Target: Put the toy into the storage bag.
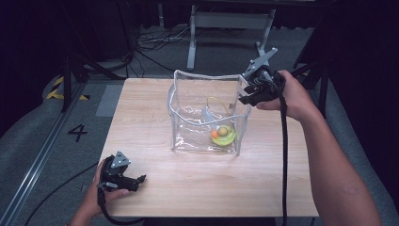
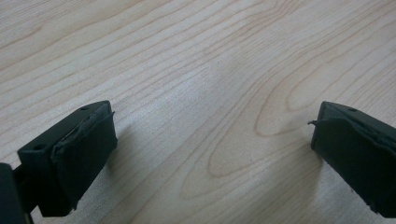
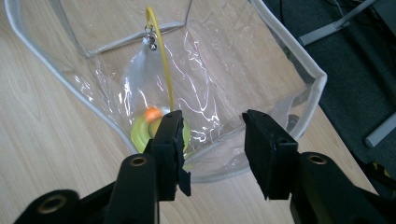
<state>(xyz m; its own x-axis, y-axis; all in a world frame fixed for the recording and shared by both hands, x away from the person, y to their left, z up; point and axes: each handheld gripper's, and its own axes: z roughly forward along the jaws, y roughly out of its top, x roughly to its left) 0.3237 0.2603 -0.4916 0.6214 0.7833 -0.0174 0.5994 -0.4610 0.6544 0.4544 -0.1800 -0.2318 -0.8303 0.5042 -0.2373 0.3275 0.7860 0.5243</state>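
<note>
A clear plastic bag (image 1: 181,101) with a grey rim stands open in the middle of the wooden table (image 1: 141,122). Inside lies a yellow-green toy (image 1: 224,136) with an orange ball (image 3: 152,113), a thin yellow wire (image 3: 164,70), a small bell and a white feather. My right gripper (image 1: 245,95) hovers at the bag's far right corner. Its jaws are open over the bag's rim (image 3: 219,161) and press on nothing (image 3: 212,122). My left gripper (image 1: 140,179) rests at the table's front left corner, open over bare wood (image 2: 212,123).
Beyond the table's far edge stand a grey metal stand (image 1: 230,28) and loose cables (image 1: 150,44) on the floor. A floor rail (image 1: 42,150) runs along the left. The right forearm (image 1: 329,160) reaches over the table's right side.
</note>
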